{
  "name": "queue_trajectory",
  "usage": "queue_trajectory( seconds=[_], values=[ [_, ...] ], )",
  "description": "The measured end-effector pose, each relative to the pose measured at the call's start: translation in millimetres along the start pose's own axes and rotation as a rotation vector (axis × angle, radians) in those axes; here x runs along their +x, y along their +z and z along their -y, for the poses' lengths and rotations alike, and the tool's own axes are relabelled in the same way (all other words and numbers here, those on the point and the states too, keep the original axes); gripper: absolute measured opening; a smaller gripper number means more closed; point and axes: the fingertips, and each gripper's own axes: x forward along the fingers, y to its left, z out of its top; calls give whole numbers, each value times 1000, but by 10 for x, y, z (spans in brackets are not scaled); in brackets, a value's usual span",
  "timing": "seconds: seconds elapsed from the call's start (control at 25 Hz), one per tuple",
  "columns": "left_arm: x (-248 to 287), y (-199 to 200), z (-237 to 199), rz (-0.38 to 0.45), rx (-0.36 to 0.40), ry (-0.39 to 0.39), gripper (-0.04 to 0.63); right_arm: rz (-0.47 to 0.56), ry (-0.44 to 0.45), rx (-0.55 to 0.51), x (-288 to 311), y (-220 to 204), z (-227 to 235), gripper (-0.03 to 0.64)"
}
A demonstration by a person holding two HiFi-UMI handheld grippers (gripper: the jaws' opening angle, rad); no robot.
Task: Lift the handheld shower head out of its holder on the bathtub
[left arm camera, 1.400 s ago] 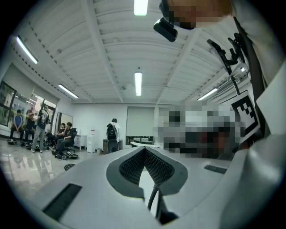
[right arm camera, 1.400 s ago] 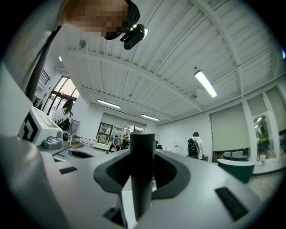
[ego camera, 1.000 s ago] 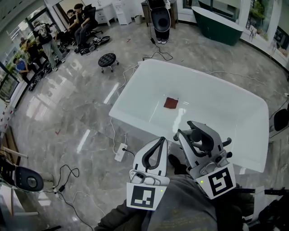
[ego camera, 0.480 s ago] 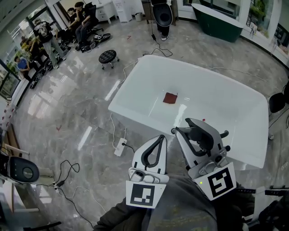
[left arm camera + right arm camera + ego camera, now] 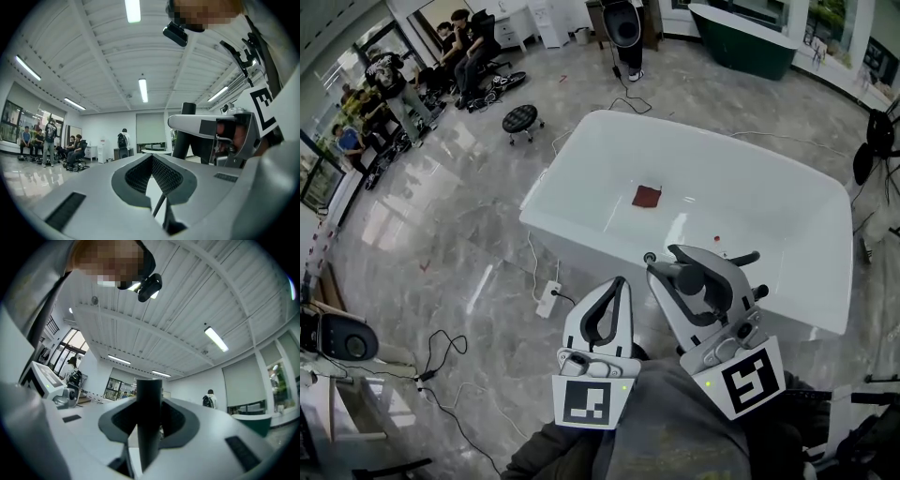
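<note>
The white bathtub (image 5: 572, 246) fills the middle of the head view, with a red-brown cloth (image 5: 646, 196) lying on its floor. My right gripper (image 5: 673, 264) hovers over the tub's near rim, shut on a black cylindrical handle (image 5: 690, 279), apparently the handheld shower head. In the right gripper view that handle (image 5: 149, 427) stands upright between the pads. It also rises above the right gripper in the left gripper view, as a black handle (image 5: 188, 108). My left gripper (image 5: 620, 283) is beside it to the left, shut and holding nothing, its pads (image 5: 164, 176) meeting. No holder can be made out.
On the grey floor left of the tub lie a power strip (image 5: 549, 298) and loose cables. Behind the tub stand a black stool (image 5: 521, 120), seated people (image 5: 469, 42) at the far left and a dark green tub (image 5: 741, 37). A tripod (image 5: 872, 141) stands at the right.
Both grippers have drifted up and slightly left in the head view, closer over the tub's near rim. The right gripper still holds the black handle; the left stays shut.
</note>
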Motion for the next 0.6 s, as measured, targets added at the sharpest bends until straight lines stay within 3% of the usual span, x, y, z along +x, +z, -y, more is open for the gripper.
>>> queue_trajectory(
  seconds=[0.6],
  values=[
    [-577,34,637,4,10,-6,2,39,10,-50,-792,323,-304,120]
  ],
)
